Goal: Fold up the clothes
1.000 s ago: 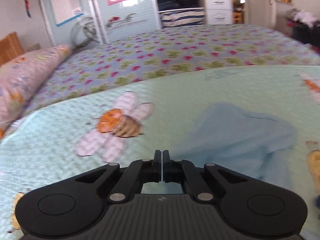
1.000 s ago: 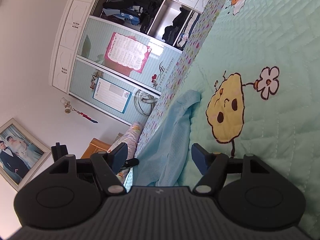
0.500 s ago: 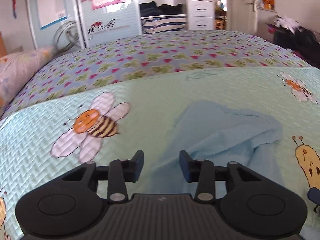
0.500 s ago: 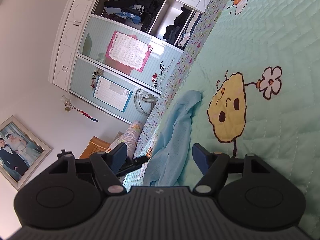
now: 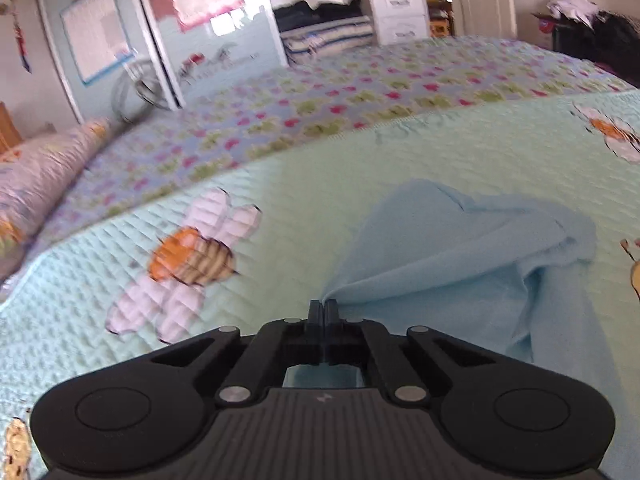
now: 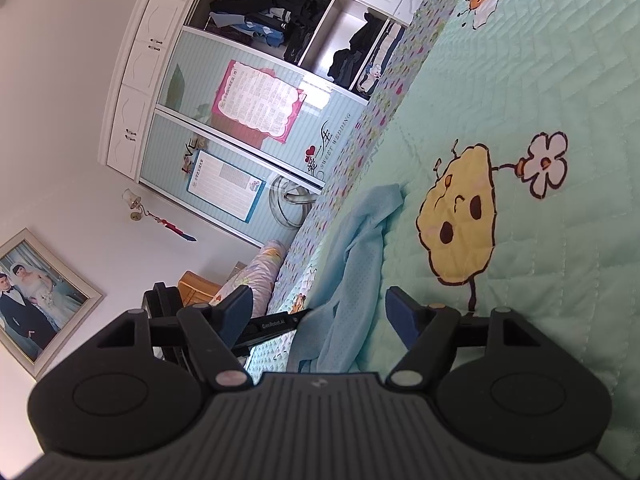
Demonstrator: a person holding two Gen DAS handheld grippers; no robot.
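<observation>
A light blue garment [image 5: 460,264] lies crumpled on the mint quilted bedspread [image 5: 312,200]. My left gripper [image 5: 324,305] is shut on its near left edge, and the cloth rises in a peak to the closed tips. In the right wrist view the same garment [image 6: 360,264] runs away between the fingers of my right gripper [image 6: 318,300], which stands open, its pads apart from the cloth. The left gripper [image 6: 304,314] shows there as a black bar meeting the cloth's edge.
The quilt carries bee and flower prints [image 5: 192,264] and overlies a floral sheet [image 5: 320,96]. A pink pillow [image 5: 36,176] lies at the far left. A wardrobe [image 6: 240,80] with open shelves of clothes stands beyond the bed.
The left gripper opened over the garment's edge, then closed on it, and the cloth now peaks at its tips. The right gripper has stayed still and open.
</observation>
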